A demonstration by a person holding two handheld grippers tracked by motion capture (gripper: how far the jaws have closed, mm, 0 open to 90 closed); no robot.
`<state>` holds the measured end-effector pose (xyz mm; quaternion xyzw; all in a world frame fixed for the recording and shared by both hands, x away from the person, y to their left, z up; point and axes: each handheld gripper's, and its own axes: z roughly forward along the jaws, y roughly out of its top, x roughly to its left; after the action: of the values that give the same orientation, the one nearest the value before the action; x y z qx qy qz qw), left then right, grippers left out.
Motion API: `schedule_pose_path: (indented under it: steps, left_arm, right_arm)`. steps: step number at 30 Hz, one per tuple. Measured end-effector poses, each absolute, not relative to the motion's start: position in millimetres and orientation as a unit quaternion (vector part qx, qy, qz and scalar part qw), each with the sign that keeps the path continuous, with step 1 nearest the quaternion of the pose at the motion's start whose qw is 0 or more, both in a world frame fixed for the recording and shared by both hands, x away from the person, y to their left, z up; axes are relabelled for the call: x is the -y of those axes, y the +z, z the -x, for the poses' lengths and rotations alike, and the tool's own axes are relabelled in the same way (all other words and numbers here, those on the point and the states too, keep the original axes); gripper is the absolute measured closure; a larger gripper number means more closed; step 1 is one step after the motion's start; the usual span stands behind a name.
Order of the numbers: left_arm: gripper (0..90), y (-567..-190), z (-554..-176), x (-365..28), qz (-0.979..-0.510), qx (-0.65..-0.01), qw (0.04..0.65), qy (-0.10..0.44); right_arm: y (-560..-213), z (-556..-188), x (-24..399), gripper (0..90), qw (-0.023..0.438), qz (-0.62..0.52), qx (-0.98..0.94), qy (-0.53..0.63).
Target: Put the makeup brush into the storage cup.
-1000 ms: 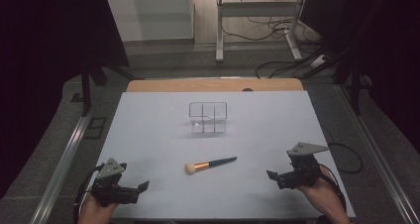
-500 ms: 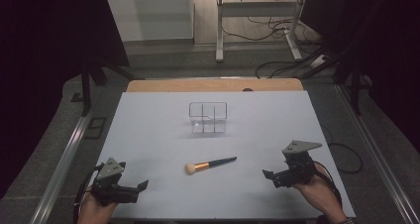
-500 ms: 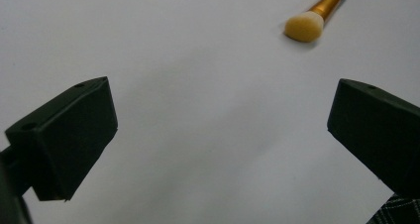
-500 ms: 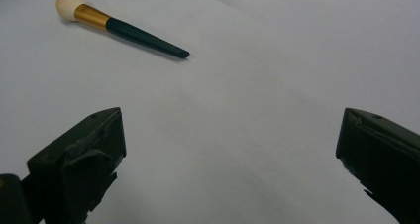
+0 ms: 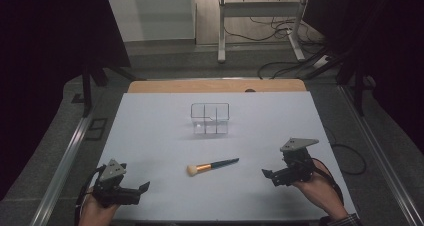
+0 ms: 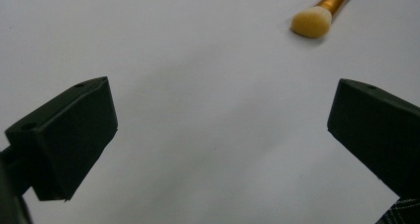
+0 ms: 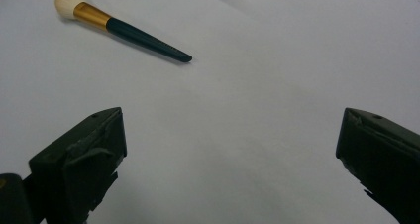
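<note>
A makeup brush [image 5: 212, 166] with pale bristles, a gold ferrule and a dark handle lies flat on the white table near the front middle. Its bristle head [image 6: 311, 23] appears at the top right of the left gripper view, and the whole brush [image 7: 119, 28] lies across the top left of the right gripper view. A clear plastic organiser [image 5: 210, 119] with several compartments stands behind the brush. My left gripper [image 5: 142, 188] rests open at the front left, left of the brush. My right gripper [image 5: 267, 176] hovers open at the front right, jaws pointing toward the brush handle.
The white table sheet [image 5: 150, 136] ends at a wooden strip [image 5: 215, 86] along the back edge. Metal rails run along both sides of the table. Cables and a metal stand [image 5: 260, 21] sit on the floor beyond.
My right gripper has shifted slightly left toward the brush. The left gripper and the brush stay where they were.
</note>
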<state>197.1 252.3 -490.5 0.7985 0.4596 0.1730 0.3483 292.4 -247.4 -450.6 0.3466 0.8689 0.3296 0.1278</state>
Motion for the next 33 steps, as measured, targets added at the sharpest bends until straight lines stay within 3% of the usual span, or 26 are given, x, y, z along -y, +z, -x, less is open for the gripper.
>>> schedule_pose_path:
  steps: [14,33]
  left_arm:
    - [0.0,-490.1,-196.9,-252.2,-0.799,-0.46,0.343,0.18]
    - [0.0,-489.7,-196.8,-252.1,-0.801,-0.458,0.339,0.183]
  right_arm:
    - [-451.1,-305.9,235.6,0.2,0.108,-0.343,-0.881,0.308]
    - [-452.9,-320.4,221.8,0.0,0.119,-0.305,-0.909,0.258]
